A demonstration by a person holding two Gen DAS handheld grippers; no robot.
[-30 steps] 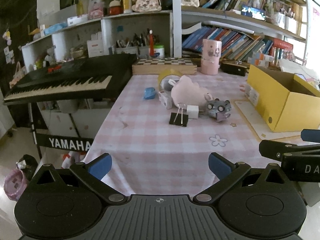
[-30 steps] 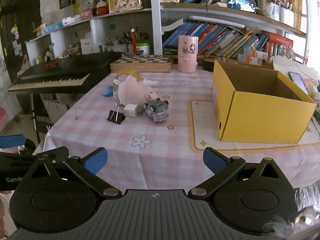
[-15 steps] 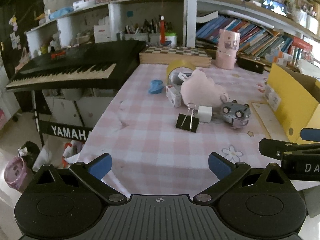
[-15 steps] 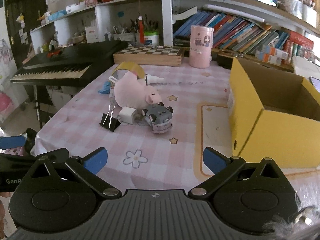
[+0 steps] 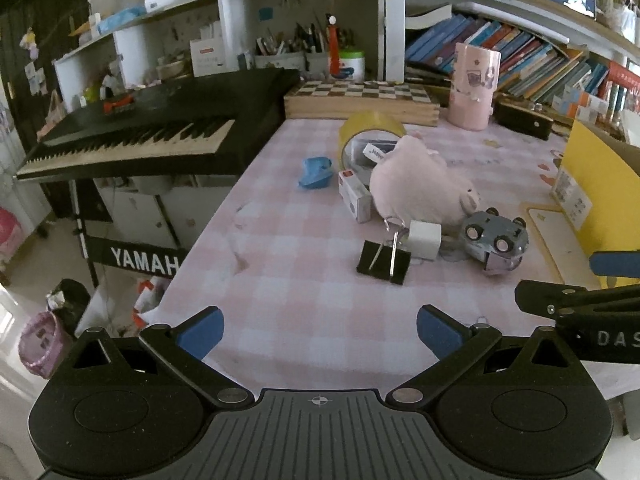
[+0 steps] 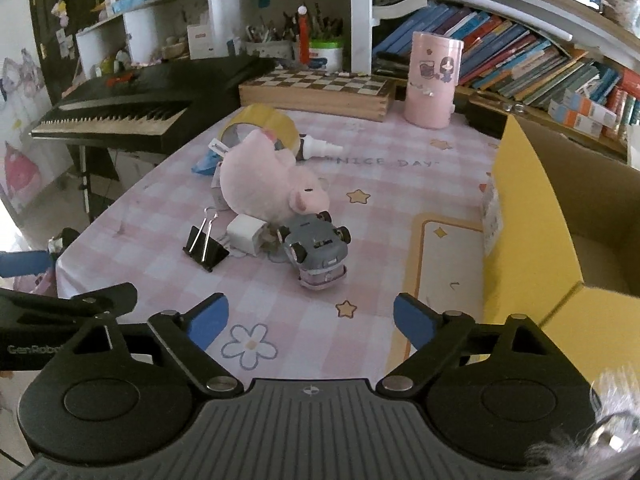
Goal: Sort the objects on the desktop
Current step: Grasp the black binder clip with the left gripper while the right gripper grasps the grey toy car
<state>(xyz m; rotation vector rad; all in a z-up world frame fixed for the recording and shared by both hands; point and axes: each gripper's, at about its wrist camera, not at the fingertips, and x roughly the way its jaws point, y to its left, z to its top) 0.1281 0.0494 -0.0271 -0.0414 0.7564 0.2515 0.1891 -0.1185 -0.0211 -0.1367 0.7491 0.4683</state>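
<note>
A pile lies mid-table on the pink checked cloth: a pink plush pig [image 6: 268,178], an overturned grey toy car [image 6: 318,250], a white charger cube [image 6: 246,236], a black binder clip [image 6: 205,250], a yellow tape roll [image 6: 260,122] and a blue clip [image 5: 315,172]. A small white box [image 5: 354,196] leans by the pig [image 5: 420,184]. My right gripper [image 6: 310,320] hovers just short of the car, its jaws closing with nothing between them. My left gripper [image 5: 320,330] stands open before the binder clip [image 5: 384,258], holding nothing.
An open yellow cardboard box [image 6: 532,216] stands at the right on a mat. A pink cylinder [image 6: 432,80] and a chessboard box [image 6: 316,92] sit at the back before bookshelves. A black keyboard [image 5: 132,136] borders the table's left side.
Both grippers have moved forward toward the pile, so the objects look larger and nearer. The right gripper's fingers have come slightly closer together.
</note>
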